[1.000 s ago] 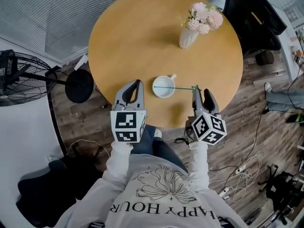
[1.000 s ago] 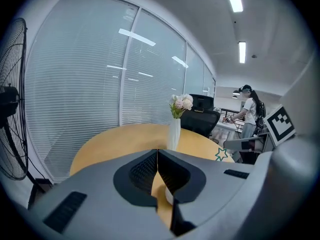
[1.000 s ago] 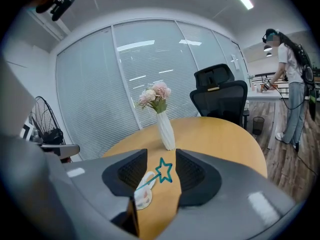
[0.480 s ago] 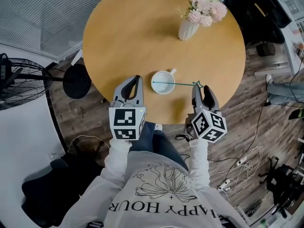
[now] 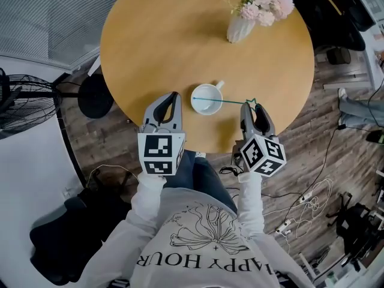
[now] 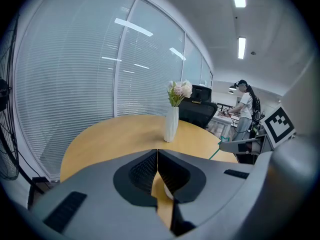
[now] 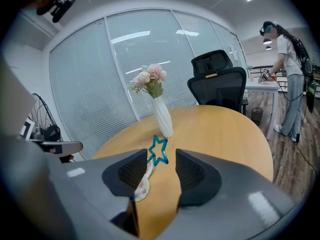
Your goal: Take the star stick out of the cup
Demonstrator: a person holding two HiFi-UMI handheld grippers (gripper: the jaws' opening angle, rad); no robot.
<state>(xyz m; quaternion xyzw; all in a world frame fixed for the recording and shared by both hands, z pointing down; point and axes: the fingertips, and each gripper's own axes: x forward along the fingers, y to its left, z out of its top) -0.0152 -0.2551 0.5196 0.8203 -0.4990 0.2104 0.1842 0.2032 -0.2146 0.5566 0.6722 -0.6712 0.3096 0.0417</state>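
Note:
A white cup (image 5: 207,98) stands near the front edge of the round wooden table (image 5: 180,35). The teal star stick (image 5: 225,101) leans out of it to the right, its star (image 5: 249,102) at the tips of my right gripper (image 5: 249,108). In the right gripper view the star (image 7: 158,150) hangs between the jaws of the right gripper (image 7: 159,164), which stand open and clear of it; the cup (image 7: 143,185) peeks out behind the left jaw. My left gripper (image 5: 174,96) sits just left of the cup, and in the left gripper view this gripper (image 6: 157,154) has its jaws pressed together on nothing.
A white vase with pink flowers (image 5: 243,23) stands at the table's far right. A black office chair (image 5: 324,5) sits behind it, and a floor fan (image 5: 24,101) stands to the left. Cables lie on the wooden floor (image 5: 312,209). A person (image 7: 290,84) stands at a desk far right.
Both grippers have crept slightly forward over the table edge. The star stays at the right gripper's tips, and the cup has not moved on the table.

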